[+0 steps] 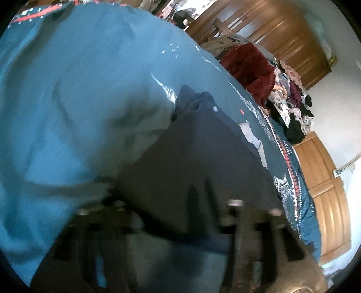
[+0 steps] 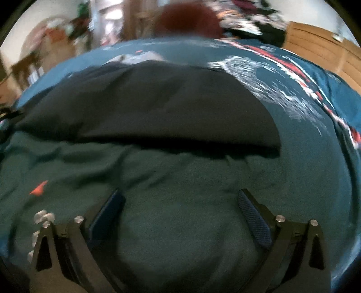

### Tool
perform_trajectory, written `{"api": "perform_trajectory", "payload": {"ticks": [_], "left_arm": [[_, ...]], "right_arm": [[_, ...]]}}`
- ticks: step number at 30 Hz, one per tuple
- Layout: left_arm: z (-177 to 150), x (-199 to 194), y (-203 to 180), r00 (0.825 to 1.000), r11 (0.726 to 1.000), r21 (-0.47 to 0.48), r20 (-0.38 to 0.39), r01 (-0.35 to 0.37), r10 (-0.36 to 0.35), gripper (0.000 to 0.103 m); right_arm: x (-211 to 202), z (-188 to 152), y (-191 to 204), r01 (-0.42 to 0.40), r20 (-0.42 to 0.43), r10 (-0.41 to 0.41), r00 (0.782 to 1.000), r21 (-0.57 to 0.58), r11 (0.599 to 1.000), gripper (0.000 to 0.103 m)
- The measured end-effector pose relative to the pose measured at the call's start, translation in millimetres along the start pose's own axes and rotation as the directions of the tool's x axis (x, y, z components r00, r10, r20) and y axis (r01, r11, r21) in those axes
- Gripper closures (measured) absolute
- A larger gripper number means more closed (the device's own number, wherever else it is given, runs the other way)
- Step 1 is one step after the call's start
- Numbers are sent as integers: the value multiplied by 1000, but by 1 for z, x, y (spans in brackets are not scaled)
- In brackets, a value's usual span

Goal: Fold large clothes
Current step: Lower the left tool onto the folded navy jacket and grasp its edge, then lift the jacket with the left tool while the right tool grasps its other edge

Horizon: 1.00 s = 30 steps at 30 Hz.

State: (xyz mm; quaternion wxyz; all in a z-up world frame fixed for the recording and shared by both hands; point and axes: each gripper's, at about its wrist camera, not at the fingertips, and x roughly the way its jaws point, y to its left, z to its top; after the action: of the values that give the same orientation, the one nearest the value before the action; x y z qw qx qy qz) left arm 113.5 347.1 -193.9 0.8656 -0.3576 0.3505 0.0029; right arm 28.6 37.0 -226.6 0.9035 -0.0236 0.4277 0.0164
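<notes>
A dark navy garment (image 1: 191, 146) lies on a teal bedspread (image 1: 79, 90) with white and red patterns. In the left wrist view the picture is blurred; the garment's near end drapes over my left gripper (image 1: 176, 202) and hides its fingers, so its state is unclear. In the right wrist view the same garment (image 2: 146, 108) lies flat across the bedspread (image 2: 180, 180), its near edge a little beyond the fingertips. My right gripper (image 2: 180, 200) stands open just above the bedspread, with nothing between its blue pads (image 2: 252, 211).
A pile of mixed clothes with a dark red blanket (image 1: 250, 69) sits at the bed's far side. Behind it stand a wooden wardrobe (image 1: 282, 29) and a wooden door (image 1: 325, 191). The red blanket (image 2: 187, 20) also shows beyond the garment.
</notes>
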Motion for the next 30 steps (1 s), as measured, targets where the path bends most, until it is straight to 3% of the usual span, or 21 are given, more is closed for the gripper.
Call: {"api": "perform_trajectory", "payload": {"ticks": [5,7,9,10,12,14,15,16,17,19,23,27,28,29,30], "left_arm": [[0,-1,-1,999,999,50,33,-15,13,97],[1,6,6,1000,1000,30,21,-9,8,91],[4,6,4,1000,999,39,23,-1,1,93],[4,2,0,999,998,62,35,-8,6,100],[1,-5,-18,998,987,158,61,-29,19,101],[-7,-14,-48,995,952,299,95,-59,32,101],[-9,-15,-54,994,940,334,104,-69,36,101],[-11,-17,-64,992,922,379,115,-82,40,101],[-14,-18,-76,991,899,428,124,-94,45,101],[-16,-18,-86,989,868,484,138,-110,48,101],[-21,-14,-101,988,818,561,139,-129,60,100],[-24,-7,-110,988,782,607,138,-140,70,99],[-25,-7,-114,988,773,619,140,-141,68,99],[-27,-4,-120,988,767,626,140,-140,65,99],[-27,-3,-125,989,759,638,137,-133,58,99]], "right_arm": [[-41,41,26,-130,24,131,991,-50,990,4],[-47,78,41,-192,56,194,979,-40,981,3],[-44,117,61,-245,87,249,964,-55,968,0],[-37,141,78,-288,89,294,952,-76,955,0],[-21,179,110,-354,71,362,929,-105,929,0],[4,218,148,-448,8,453,892,-122,886,0],[19,235,165,-496,-26,497,868,-118,860,0],[40,252,184,-557,-95,549,830,-110,823,0],[64,269,202,-584,-173,564,808,-100,806,0],[92,290,226,-576,-258,538,803,-104,811,0],[118,314,260,-572,-336,500,798,-161,805,0],[137,318,258,-531,-344,451,824,-189,826,1],[141,318,253,-529,-338,454,825,-176,830,6],[145,316,246,-541,-332,474,816,-149,827,18],[150,311,228,-595,-324,545,774,-74,800,26]]}}
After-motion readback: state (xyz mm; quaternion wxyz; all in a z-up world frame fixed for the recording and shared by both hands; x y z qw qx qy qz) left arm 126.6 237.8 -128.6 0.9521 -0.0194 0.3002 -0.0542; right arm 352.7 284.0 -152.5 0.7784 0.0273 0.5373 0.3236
